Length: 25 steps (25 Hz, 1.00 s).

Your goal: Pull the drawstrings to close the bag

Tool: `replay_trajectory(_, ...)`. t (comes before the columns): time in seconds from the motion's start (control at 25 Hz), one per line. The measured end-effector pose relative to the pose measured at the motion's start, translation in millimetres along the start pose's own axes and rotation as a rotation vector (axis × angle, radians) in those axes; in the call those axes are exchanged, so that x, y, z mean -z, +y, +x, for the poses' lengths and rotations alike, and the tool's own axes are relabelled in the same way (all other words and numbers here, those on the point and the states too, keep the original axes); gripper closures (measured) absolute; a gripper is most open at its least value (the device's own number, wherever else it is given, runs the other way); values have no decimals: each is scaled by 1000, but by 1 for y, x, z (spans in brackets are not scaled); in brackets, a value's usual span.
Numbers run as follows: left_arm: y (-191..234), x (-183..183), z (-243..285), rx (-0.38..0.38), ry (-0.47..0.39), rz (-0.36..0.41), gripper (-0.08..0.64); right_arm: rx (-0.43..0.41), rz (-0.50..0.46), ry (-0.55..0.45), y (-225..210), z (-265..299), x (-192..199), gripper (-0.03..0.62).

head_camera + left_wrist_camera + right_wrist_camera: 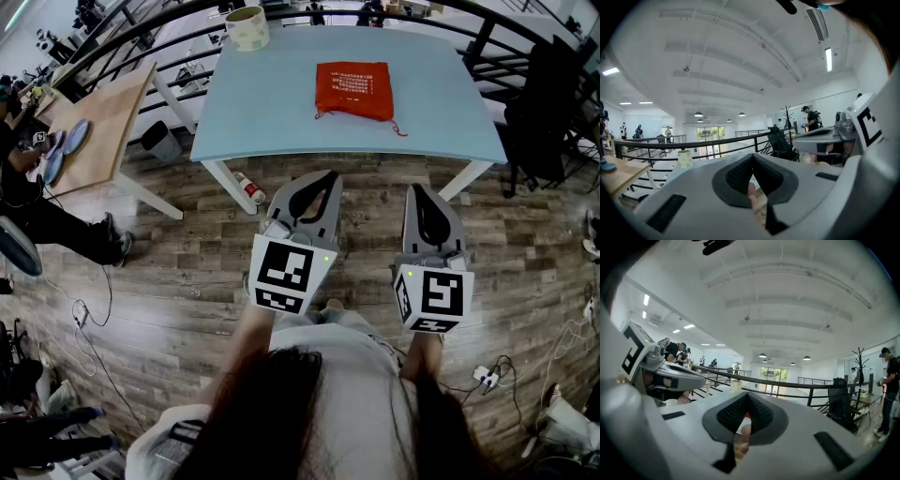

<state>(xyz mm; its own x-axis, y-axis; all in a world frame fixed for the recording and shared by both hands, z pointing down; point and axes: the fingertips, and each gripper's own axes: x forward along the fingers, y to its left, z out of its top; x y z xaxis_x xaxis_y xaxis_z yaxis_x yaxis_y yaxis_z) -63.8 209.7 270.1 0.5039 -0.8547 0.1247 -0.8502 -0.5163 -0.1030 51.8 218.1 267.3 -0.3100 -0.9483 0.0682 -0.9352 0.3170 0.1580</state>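
Note:
A red drawstring bag (353, 91) lies flat on the light blue table (262, 112), its red cord (398, 128) trailing off the near right corner. Both grippers hang over the wooden floor in front of the table, well short of the bag. My left gripper (328, 175) is shut with nothing in it, and my right gripper (415, 190) is likewise shut and empty. In the left gripper view the left gripper (753, 157) points over the table's top. In the right gripper view a sliver of the red bag (747, 416) shows behind the shut right gripper (747, 394).
A roll of tape (247, 27) stands at the table's far left corner. A bottle (249, 188) lies on the floor by the table leg. A wooden table (103, 127) and a seated person are at the left, a black chair (544, 103) at the right, a railing behind.

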Motion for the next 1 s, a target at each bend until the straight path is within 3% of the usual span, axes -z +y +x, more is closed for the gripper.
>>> replay_trajectory(0.6, -9, 11, 10, -52, 26, -12, 546, -27, 60, -10, -22, 2, 14, 568)
replay_trajectory(1.0, 2, 8, 44, -63, -2, -1, 546, -25, 43, -17, -37, 29, 19, 568)
